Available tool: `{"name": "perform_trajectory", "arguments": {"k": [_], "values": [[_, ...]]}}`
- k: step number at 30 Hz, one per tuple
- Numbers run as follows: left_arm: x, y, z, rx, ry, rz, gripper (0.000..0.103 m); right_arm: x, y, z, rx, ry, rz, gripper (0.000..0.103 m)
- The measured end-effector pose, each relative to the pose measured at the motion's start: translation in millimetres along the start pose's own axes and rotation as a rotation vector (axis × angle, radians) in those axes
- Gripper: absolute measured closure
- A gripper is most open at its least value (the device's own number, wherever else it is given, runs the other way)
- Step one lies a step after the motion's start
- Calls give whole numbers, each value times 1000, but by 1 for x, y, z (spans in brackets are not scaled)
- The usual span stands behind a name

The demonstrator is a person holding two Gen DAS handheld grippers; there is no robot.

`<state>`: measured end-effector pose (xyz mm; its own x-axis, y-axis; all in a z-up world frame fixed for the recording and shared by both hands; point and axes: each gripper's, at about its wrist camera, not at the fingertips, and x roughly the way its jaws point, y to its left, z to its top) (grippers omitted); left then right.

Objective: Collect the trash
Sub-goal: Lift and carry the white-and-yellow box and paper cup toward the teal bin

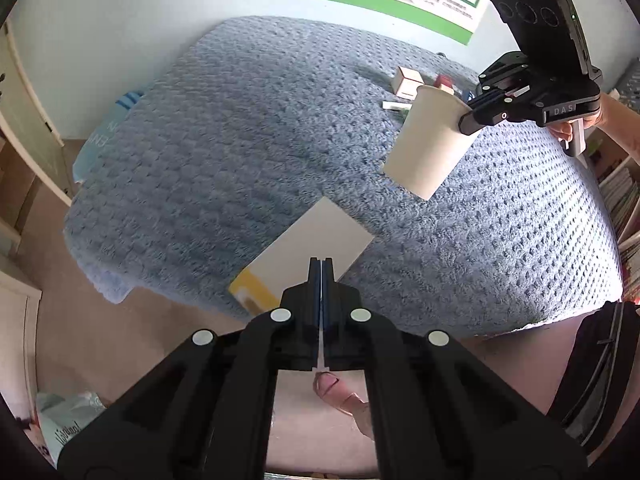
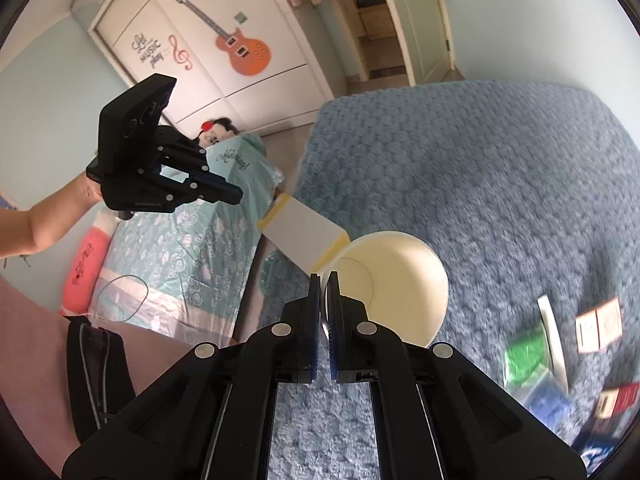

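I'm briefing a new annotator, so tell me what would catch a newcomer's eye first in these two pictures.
First, the white paper cup, pinched by its rim in the right tool and hanging in the air over the blue-grey blanket. Next, the flat white card with yellow ends, clamped in the shut left tool near the blanket's edge. Behind, an orange guitar sticker stands out on the white wardrobe.

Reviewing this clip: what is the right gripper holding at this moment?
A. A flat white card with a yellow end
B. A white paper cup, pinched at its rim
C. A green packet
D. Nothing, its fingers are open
B. The right gripper is shut on the rim of the white paper cup, which hangs tilted above the blue blanket.
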<state>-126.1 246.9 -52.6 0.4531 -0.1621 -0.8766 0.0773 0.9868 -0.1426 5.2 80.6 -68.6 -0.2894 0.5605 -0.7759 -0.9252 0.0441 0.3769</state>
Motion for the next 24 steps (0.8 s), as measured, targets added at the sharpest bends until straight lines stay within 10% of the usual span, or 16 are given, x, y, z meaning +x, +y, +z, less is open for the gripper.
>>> {"name": "perform_trajectory", "arguments": {"k": [9,11,12,15,24], "values": [[15,-13,8,36,14,-4,98,-10,-15,-24,76,-22,-38,94],[19,-14,9,42,18,16,65,-6,-20,-33,116,2,-44,89],[20,-15,9,51,11,39,42,-5,-22,-37,131,11,-50,68],[20,-20,10,98,-19,75,27,-6,-23,-51,148,-5,-72,39],[50,-25,15,188,30,104,17,-2,-39,-71,207,27,-102,35]]}}
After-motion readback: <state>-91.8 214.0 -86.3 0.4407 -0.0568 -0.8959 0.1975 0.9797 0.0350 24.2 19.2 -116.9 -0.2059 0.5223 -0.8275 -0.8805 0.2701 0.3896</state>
